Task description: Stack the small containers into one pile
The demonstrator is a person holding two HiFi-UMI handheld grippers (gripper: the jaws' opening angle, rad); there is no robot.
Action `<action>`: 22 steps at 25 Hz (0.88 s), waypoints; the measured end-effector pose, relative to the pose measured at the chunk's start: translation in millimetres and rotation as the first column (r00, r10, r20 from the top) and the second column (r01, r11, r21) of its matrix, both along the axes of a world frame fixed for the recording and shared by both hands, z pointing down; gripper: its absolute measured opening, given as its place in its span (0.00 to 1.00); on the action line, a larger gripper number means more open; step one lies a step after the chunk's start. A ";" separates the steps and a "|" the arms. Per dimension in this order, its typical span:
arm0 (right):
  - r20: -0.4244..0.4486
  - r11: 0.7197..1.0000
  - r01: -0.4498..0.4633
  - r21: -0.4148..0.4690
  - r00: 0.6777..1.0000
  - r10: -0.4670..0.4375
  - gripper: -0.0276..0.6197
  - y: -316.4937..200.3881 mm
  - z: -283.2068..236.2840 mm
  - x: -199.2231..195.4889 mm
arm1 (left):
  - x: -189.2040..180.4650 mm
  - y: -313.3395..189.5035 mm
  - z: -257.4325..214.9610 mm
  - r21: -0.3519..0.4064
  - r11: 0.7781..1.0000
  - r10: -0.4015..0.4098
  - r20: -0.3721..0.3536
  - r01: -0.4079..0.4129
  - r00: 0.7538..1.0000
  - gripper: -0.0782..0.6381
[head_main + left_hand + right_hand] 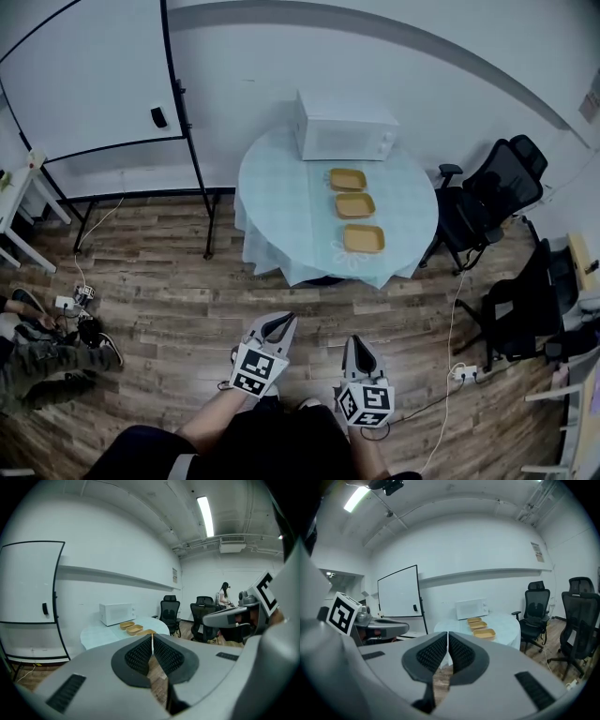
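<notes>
Three small tan containers stand in a row on the round table (pixel 281 178): a far one (pixel 347 178), a middle one (pixel 355 204) and a near one (pixel 363 238). They are apart, none stacked. My left gripper (pixel 280 324) and right gripper (pixel 357 348) hang low over the wood floor, well short of the table, both shut and empty. The left gripper view shows its jaws (pixel 152 641) closed, the containers (pixel 134 628) far ahead. In the right gripper view the jaws (pixel 448 641) are closed too, with the containers (pixel 483 632) in the distance.
A white microwave (pixel 345 126) sits at the table's back. Black office chairs (pixel 492 197) stand to the right, a whiteboard on a stand (pixel 94 75) to the left. Cables and a power strip (pixel 464 372) lie on the floor. A person's legs (pixel 37 352) are at far left.
</notes>
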State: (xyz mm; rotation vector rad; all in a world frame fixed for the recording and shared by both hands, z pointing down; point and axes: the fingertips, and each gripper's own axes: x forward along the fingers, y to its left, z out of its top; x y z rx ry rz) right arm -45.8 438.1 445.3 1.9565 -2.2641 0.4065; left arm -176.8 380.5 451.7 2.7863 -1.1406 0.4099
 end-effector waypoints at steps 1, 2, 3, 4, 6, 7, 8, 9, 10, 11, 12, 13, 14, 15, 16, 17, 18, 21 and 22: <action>-0.004 1.000 -0.001 -0.001 1.000 0.001 0.08 -1.4 -1.1 1.0 | 3.7 -2.1 0.7 0.010 1.000 0.010 0.014 -0.010 1.000 0.14; -0.008 1.000 0.000 -0.002 1.000 0.000 0.08 -2.9 -1.4 2.5 | 8.8 -3.3 2.3 0.022 0.999 0.023 0.033 -0.024 0.999 0.14; -0.010 1.000 0.000 -0.005 1.000 0.000 0.08 -4.7 -0.7 4.4 | 14.8 -4.0 4.6 0.028 0.999 0.038 0.049 -0.040 0.998 0.14; -0.010 1.000 -0.001 -0.009 1.000 0.001 0.08 -6.9 0.8 6.8 | 21.0 -5.1 6.7 0.026 0.998 0.052 0.054 -0.054 0.997 0.14; -0.003 1.000 -0.005 -0.015 1.000 0.005 0.08 -12.8 3.7 13.1 | 32.7 -9.4 9.6 0.009 0.997 0.072 0.044 -0.072 0.996 0.14; 0.001 1.000 -0.007 -0.017 1.000 0.007 0.08 -16.8 4.6 16.8 | 38.3 -12.6 10.8 0.001 0.997 0.077 0.041 -0.077 0.996 0.14; 0.005 1.000 -0.008 -0.017 1.000 0.008 0.08 -21.5 5.7 20.7 | 43.7 -16.4 12.1 -0.007 0.997 0.080 0.039 -0.080 0.996 0.14; 0.009 1.000 -0.007 -0.019 1.000 0.007 0.08 -27.0 7.3 24.8 | 48.9 -21.2 13.5 -0.012 0.997 0.081 0.038 -0.081 0.996 0.14; 0.013 1.000 -0.005 -0.021 1.000 0.005 0.08 -33.1 9.5 29.3 | 54.0 -27.0 14.9 -0.014 0.997 0.079 0.039 -0.079 0.996 0.14; 0.017 1.000 -0.001 -0.024 1.000 0.002 0.08 -39.9 11.8 34.1 | 59.2 -33.7 16.0 -0.014 0.997 0.075 0.041 -0.075 0.996 0.14; 0.021 1.000 0.004 -0.026 1.000 -0.003 0.08 -47.3 13.9 39.4 | 64.9 -40.9 16.5 -0.015 0.997 0.071 0.044 -0.070 0.996 0.14; 0.024 1.000 0.011 -0.029 1.000 -0.010 0.08 -54.9 15.4 44.8 | 70.9 -48.2 16.9 -0.019 0.998 0.067 0.048 -0.066 0.997 0.14; 0.026 0.999 0.018 -0.030 0.999 -0.018 0.08 -62.8 16.3 50.4 | 77.1 -55.2 18.0 -0.024 0.998 0.063 0.051 -0.062 0.997 0.14; 0.027 0.999 0.027 -0.030 0.999 -0.027 0.08 -70.8 16.6 55.9 | 83.3 -62.0 19.2 -0.029 0.998 0.058 0.053 -0.057 0.997 0.14; 0.027 0.999 0.037 -0.029 0.999 -0.036 0.08 -79.0 16.7 61.6 | 89.6 -68.9 19.7 -0.033 0.998 0.051 0.055 -0.050 0.997 0.14; 0.026 0.998 0.048 -0.029 0.999 -0.047 0.08 -87.3 16.8 67.5 | 96.0 -75.6 20.1 -0.036 0.999 0.043 0.057 -0.041 0.997 0.14; 0.026 0.998 0.059 -0.029 0.998 -0.058 0.08 -95.4 17.2 74.0 | 102.4 -81.9 20.6 -0.041 0.999 0.033 0.058 -0.031 0.998 0.14; 0.022 0.995 0.091 -0.030 0.996 -0.091 0.08 -119.2 17.6 94.3 | 120.9 -98.3 22.0 -0.048 0.999 0.008 0.063 -0.004 0.998 0.14; 0.023 0.995 0.100 -0.029 0.995 -0.099 0.08 -127.0 16.6 100.5 | 125.9 -104.2 22.1 -0.047 0.999 -0.001 0.067 0.004 0.998 0.14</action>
